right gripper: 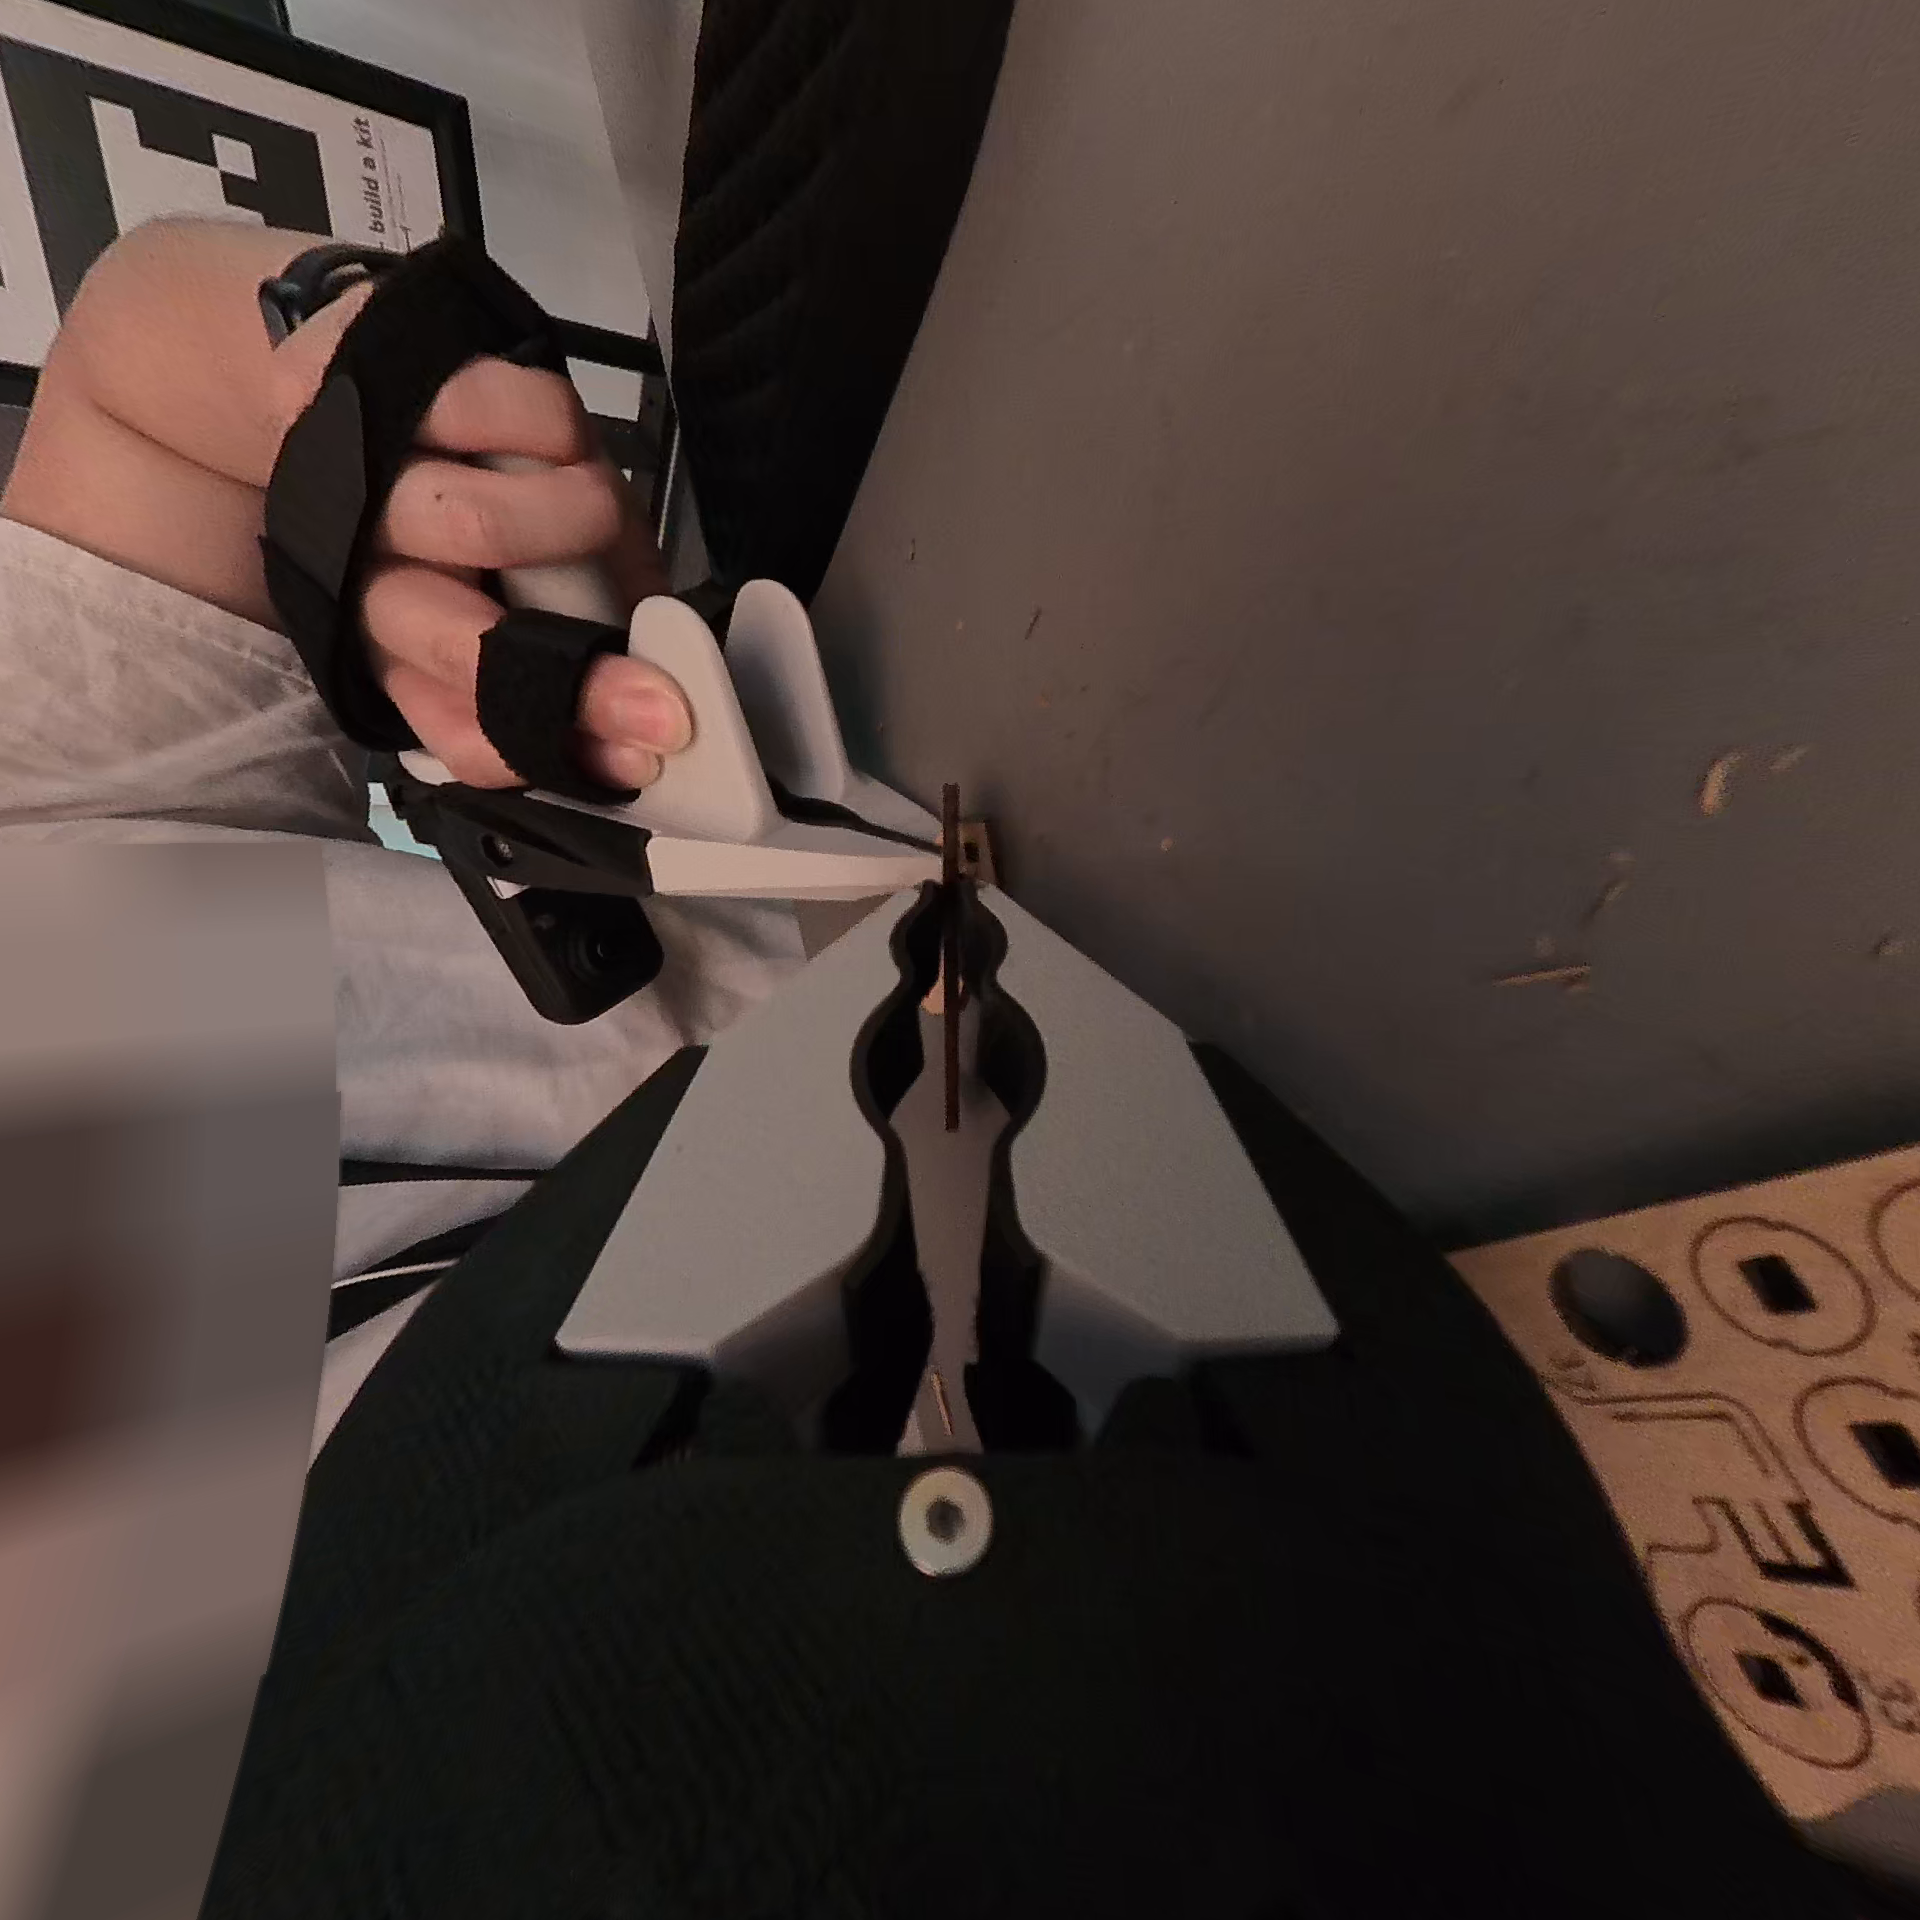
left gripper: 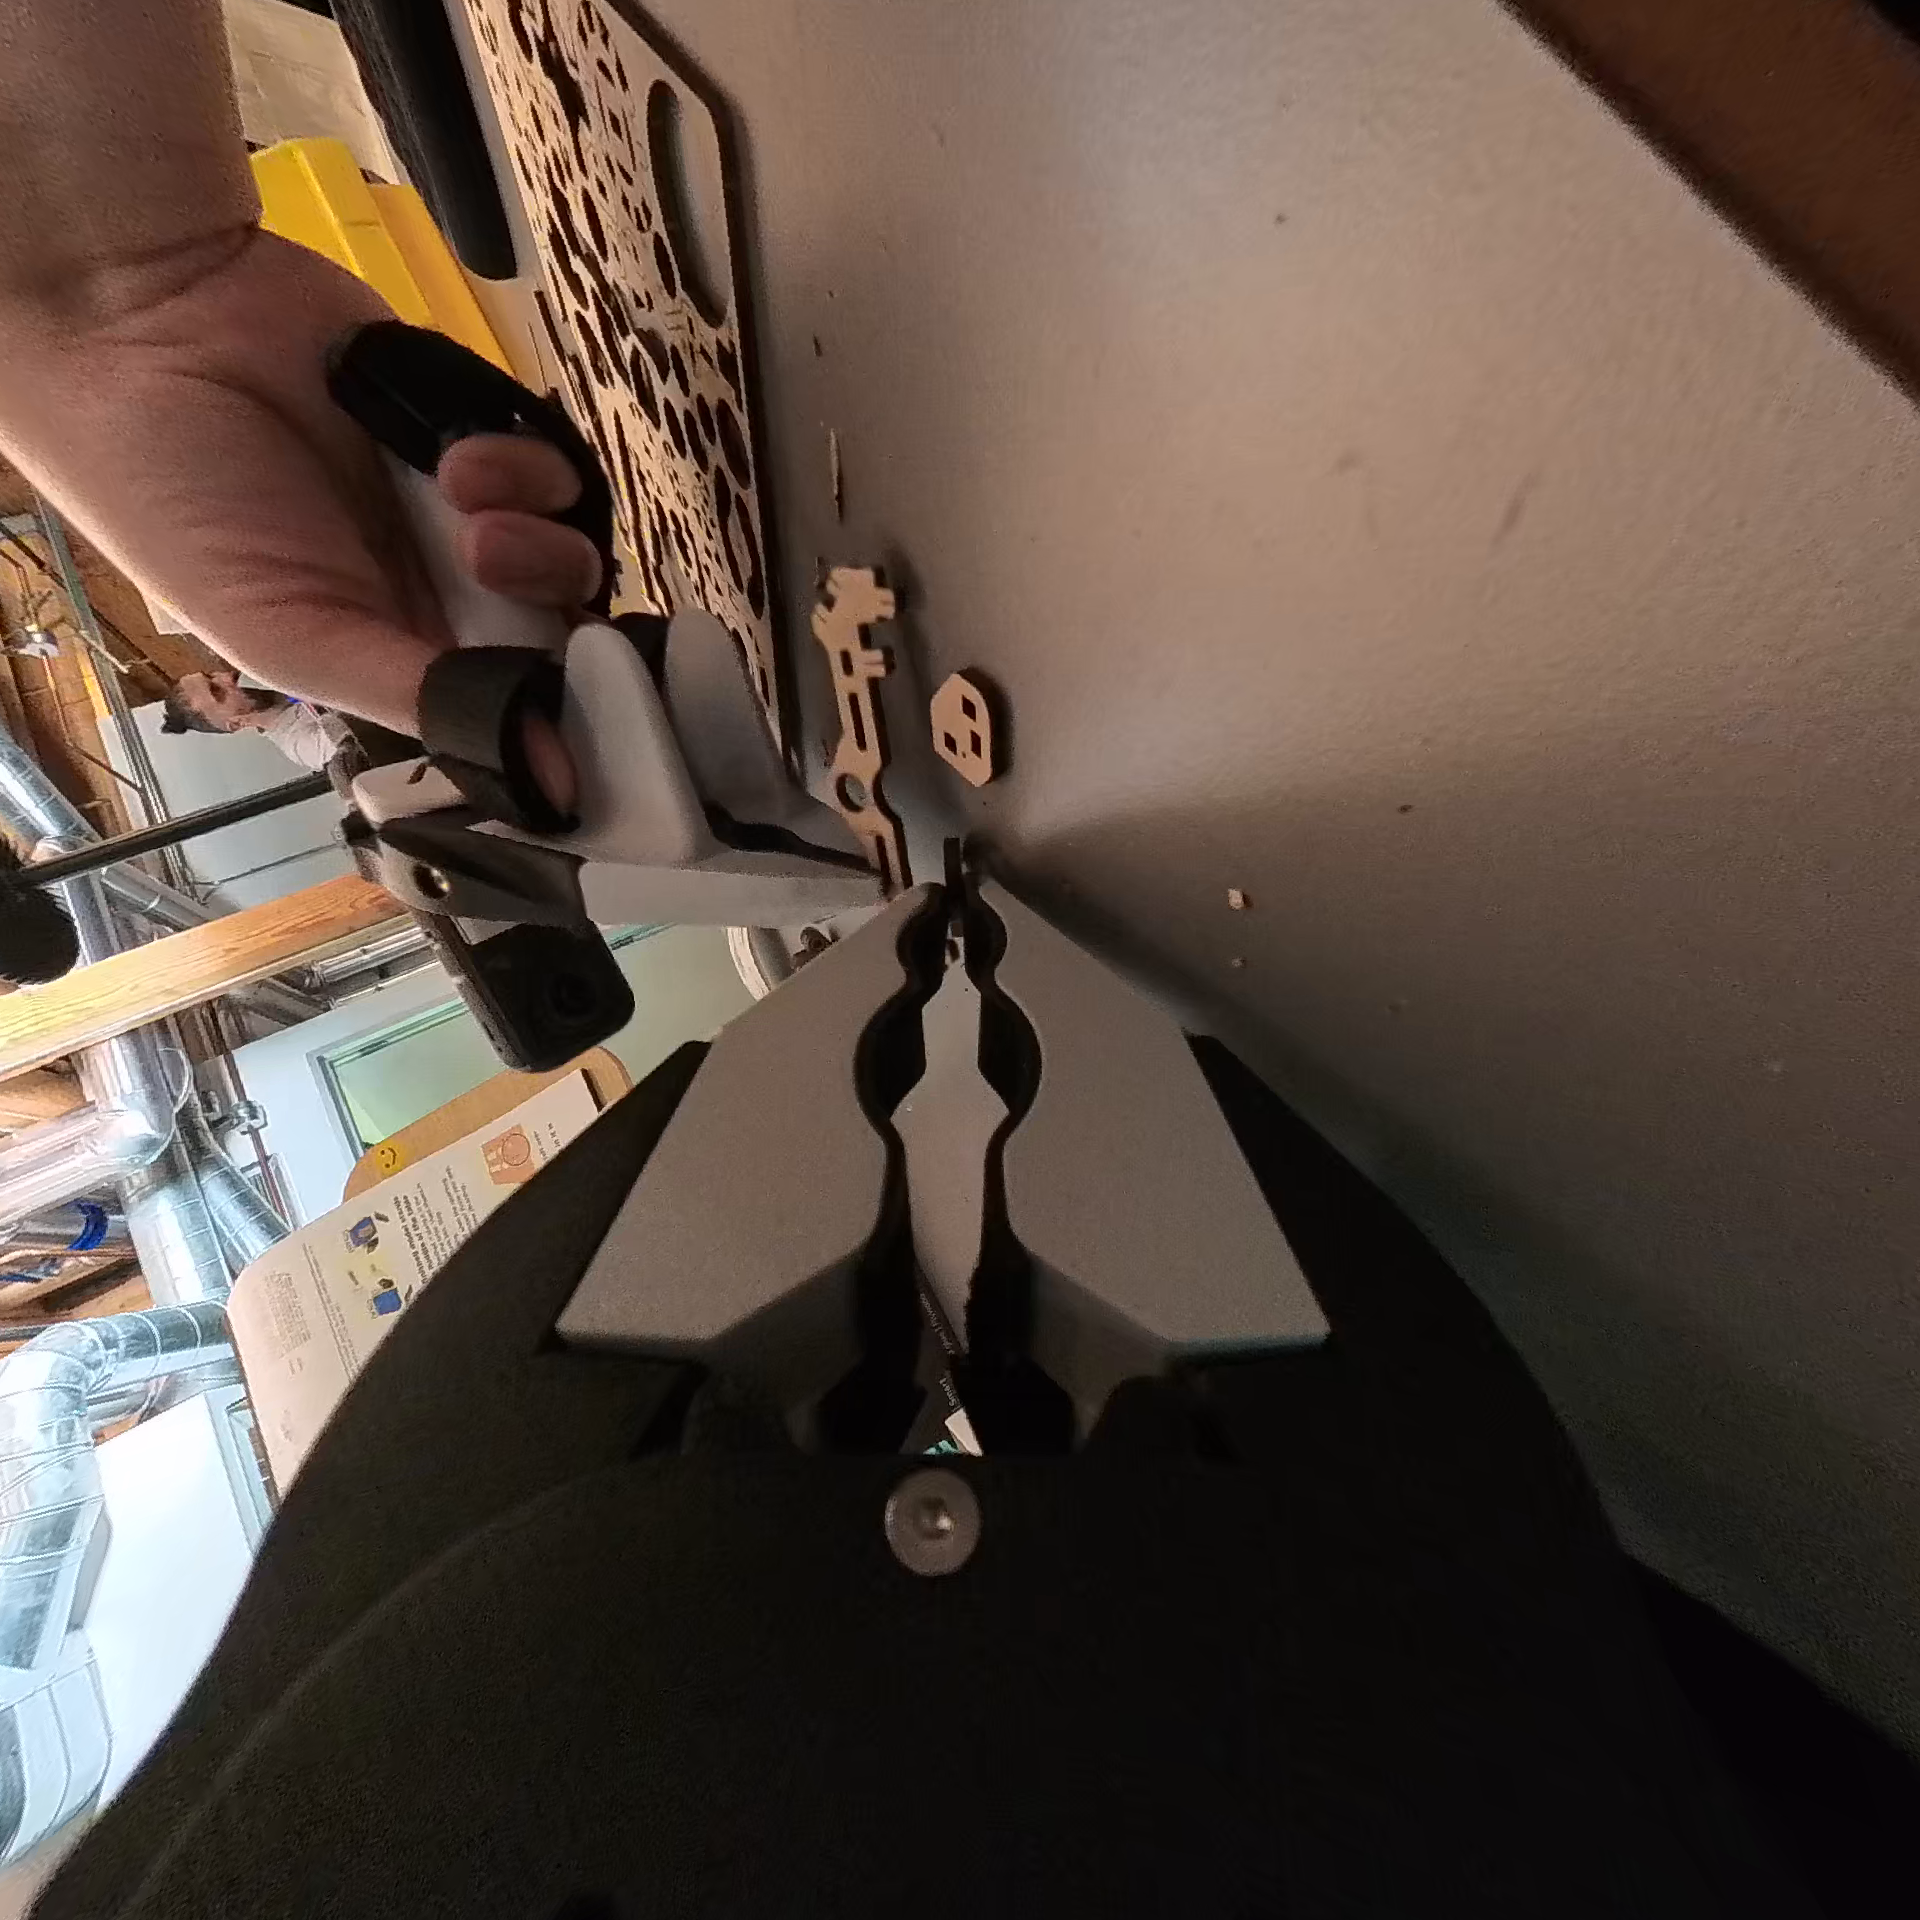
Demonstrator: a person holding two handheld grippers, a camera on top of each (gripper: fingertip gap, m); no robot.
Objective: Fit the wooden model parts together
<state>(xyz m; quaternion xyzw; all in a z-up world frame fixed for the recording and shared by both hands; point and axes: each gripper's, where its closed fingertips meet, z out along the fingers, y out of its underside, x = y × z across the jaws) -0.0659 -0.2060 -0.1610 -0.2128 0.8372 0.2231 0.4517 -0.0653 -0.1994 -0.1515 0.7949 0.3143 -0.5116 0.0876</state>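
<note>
My left gripper [left gripper: 951,902] is shut on a small wooden piece [left gripper: 953,860], seen edge-on at its tips. In the right wrist view that piece [right gripper: 975,847] is a small square with a hole, held by the left gripper [right gripper: 928,871], which reaches in from the left. My right gripper [right gripper: 951,906] is shut on a long slotted wooden strip [right gripper: 949,1039], seen edge-on between the fingers. In the left wrist view the strip [left gripper: 857,717] stands up from the right gripper [left gripper: 878,883]. The two parts meet just above the grey table [left gripper: 1351,520].
A round wooden disc with holes [left gripper: 971,727] lies beside the strip. A laser-cut wooden sheet [left gripper: 644,312] lies behind it, and it also shows in the right wrist view [right gripper: 1714,1455]. A yellow box [left gripper: 343,229] sits beyond it. Wood crumbs [right gripper: 1538,977] dot the table. Both grippers' tips are close together, under 4 cm apart.
</note>
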